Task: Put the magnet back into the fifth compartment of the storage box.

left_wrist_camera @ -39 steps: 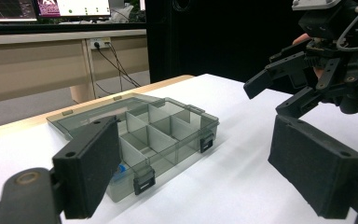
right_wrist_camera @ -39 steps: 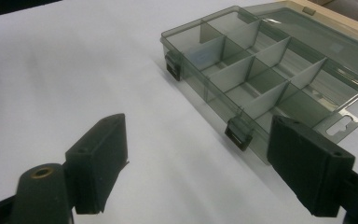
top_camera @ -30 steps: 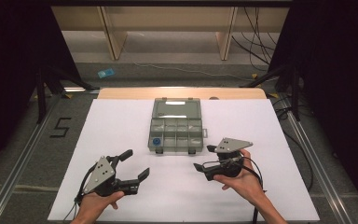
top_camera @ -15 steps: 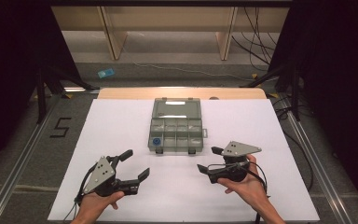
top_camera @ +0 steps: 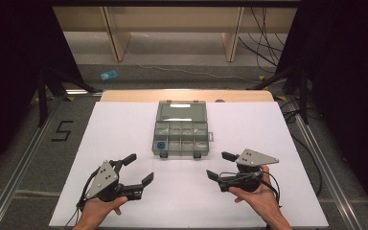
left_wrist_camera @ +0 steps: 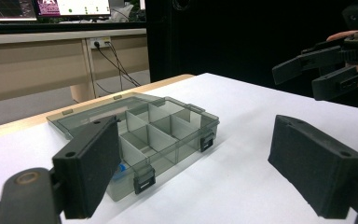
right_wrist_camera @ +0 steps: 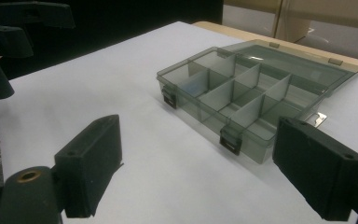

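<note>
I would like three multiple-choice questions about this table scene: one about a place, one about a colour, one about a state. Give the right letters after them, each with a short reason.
1. Where does the small blue object lie in the grey transparent plastic compartment box?
A. In the near left compartment
B. In the far right compartment
C. On the lid

2. What colour is the sheet that covers the table under the box?
A. Green
B. White
C. Black

3. In what state is the box's lid?
A. Shut and latched
B. Taken off and set beside the left tongs
C. Open, laid back away from the person

Answers:
1 A: the high view shows the blue spot in the corner compartment nearest the left tongs.
2 B: the sheet is white in all three views.
3 C: the dividers lie uncovered and the lid lies flat behind them; both latches hang free.
</note>
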A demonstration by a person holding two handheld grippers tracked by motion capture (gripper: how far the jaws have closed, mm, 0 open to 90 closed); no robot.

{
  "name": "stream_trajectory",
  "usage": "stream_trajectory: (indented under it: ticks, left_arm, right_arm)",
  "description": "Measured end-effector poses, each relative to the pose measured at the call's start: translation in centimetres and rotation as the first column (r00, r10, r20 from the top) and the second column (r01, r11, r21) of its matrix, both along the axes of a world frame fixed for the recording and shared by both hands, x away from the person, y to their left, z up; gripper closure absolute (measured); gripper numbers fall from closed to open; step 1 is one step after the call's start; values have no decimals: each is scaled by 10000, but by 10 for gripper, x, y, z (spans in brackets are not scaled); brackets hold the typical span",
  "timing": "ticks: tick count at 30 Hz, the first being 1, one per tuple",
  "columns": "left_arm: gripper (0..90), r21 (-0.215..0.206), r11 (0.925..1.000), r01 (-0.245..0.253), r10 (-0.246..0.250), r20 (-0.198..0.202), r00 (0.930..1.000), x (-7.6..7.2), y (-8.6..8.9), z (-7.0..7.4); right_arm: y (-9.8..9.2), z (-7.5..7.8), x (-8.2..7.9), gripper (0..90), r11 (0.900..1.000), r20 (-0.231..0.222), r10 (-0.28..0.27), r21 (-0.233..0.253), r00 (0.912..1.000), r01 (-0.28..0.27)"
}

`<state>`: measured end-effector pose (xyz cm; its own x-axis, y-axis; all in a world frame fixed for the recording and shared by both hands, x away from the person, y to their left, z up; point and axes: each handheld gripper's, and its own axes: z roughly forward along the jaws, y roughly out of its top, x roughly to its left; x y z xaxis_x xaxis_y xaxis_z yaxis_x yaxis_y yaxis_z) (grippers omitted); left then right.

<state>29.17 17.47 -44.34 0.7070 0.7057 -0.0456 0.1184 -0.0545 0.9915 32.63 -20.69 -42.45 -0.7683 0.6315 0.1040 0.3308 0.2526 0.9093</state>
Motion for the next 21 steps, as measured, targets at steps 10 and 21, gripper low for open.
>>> stream_trajectory:
  ticks: [10,21]
  left_arm:
    - [159,32,10000,6,-6,-8,10000,0,0,0]
    - [159,25,10000,8,-8,-16,10000,0,0,0]
  right_arm:
    - [-4,-3,-6,158,10000,19,-70,9,10000,70]
    - [-7,-5,-10,158,9999,47,-145,56,9999,145]
